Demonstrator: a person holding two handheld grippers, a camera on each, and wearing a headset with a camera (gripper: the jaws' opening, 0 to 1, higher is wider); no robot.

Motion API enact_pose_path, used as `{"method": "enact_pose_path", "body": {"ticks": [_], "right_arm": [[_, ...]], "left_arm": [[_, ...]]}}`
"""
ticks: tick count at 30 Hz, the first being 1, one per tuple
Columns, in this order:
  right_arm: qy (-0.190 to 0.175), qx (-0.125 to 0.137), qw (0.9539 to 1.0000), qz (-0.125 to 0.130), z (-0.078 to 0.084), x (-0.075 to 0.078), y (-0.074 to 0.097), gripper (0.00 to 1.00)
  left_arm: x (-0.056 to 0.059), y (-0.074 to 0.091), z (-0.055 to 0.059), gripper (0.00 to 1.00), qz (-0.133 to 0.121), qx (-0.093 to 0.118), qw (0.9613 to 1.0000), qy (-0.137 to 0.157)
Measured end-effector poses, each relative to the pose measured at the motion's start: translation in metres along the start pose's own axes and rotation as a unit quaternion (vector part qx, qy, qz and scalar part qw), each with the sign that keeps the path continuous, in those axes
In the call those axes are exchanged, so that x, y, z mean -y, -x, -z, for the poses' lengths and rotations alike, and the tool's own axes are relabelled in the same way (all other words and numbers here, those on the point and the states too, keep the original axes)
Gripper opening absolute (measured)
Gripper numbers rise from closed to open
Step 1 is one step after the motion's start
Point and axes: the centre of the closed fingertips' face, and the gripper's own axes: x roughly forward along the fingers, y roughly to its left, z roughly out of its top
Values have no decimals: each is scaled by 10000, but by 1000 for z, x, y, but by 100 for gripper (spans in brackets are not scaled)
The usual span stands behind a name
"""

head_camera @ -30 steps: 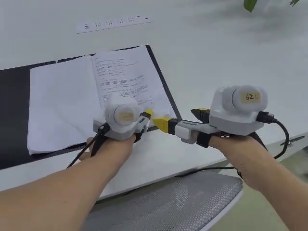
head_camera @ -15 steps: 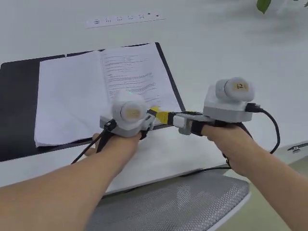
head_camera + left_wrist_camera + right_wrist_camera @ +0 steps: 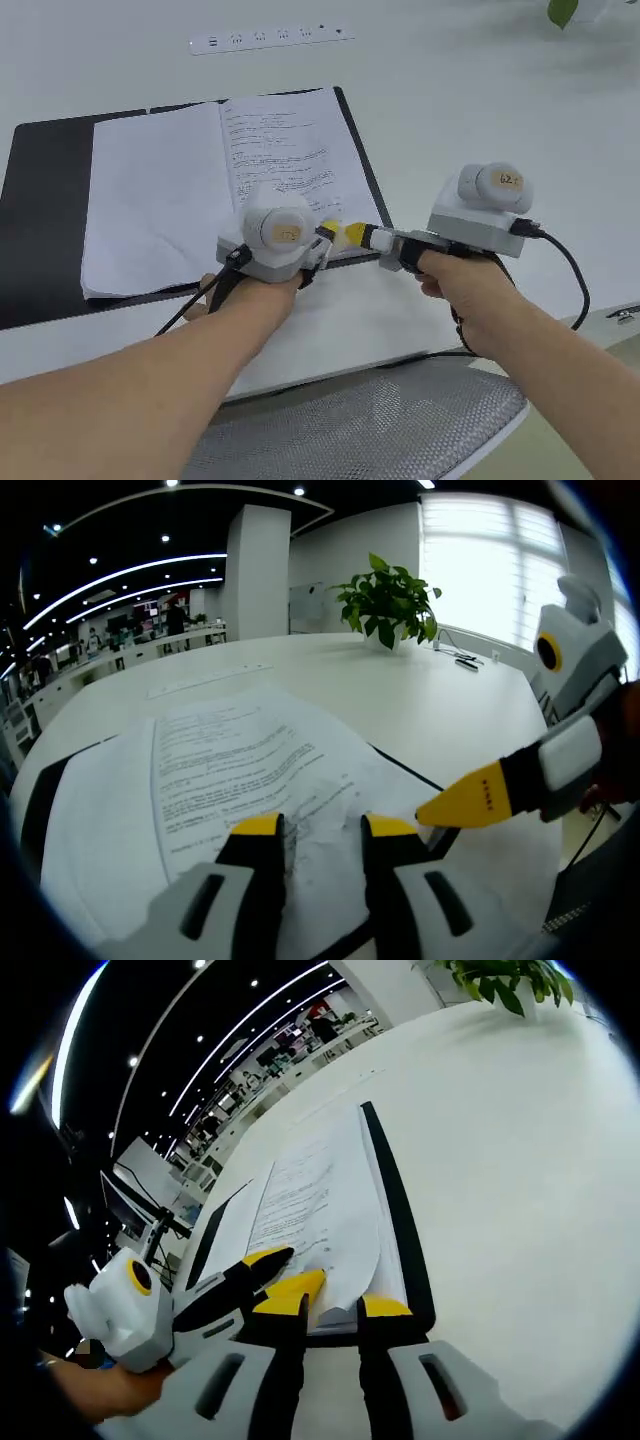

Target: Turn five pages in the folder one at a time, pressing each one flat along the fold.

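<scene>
Right gripper view looks down on the right gripper, low over the near right corner of the folder. Its two yellow-tipped jaws are a little apart, and the curled edge of the printed page lies in the gap. Whether they actually nip the sheet cannot be told.

The left gripper hangs over the bottom of that same page in its own view. Its jaws are parted by a narrow gap with nothing held between them, and the other gripper's yellow tip comes in just beside from the right.

In the head view the two grippers meet almost tip to tip at that corner. The folder lies open on the white tabletop, with a blank page on the left and the printed one on the right. Its black cover shows along the left and right edges.

Beyond the folder lies a white power strip, well apart from it. A potted plant stands farther back on the tabletop, and a grey mesh chair sits under the person's arms.
</scene>
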Motion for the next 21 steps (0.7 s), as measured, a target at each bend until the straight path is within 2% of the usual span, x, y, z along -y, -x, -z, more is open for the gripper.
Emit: {"method": "enact_pose_path", "body": {"ticks": [3, 7, 11, 14, 18, 19, 21], "right_arm": [[-206, 140, 9997, 50, -4, 2, 2, 14], [-486, 246, 9984, 132, -7, 7, 5, 4], [-729, 250, 9969, 163, -5, 8, 4, 0], [-653, 257, 9972, 258, -6, 6, 6, 0], [-303, 286, 9987, 278, -9, -2, 12, 0], [-276, 280, 9989, 264, -9, -4, 13, 0], [-220, 322, 9989, 271, -11, -8, 17, 0]], "left_arm": [[0, 0, 0, 30, 5, -24, 10000, 1], [0, 0, -1, 30, 10, -63, 10000, 18], [0, -1, -1, 30, 29, -104, 9999, 38], [1, 1, -1, 30, 83, -159, 9998, 15], [-2, 10, 0, 33, 128, -224, 9996, 146], [-2, 13, -1, 35, 148, -207, 9995, 213], [-4, 20, -8, 39, 205, -22, 9995, 222]]}}
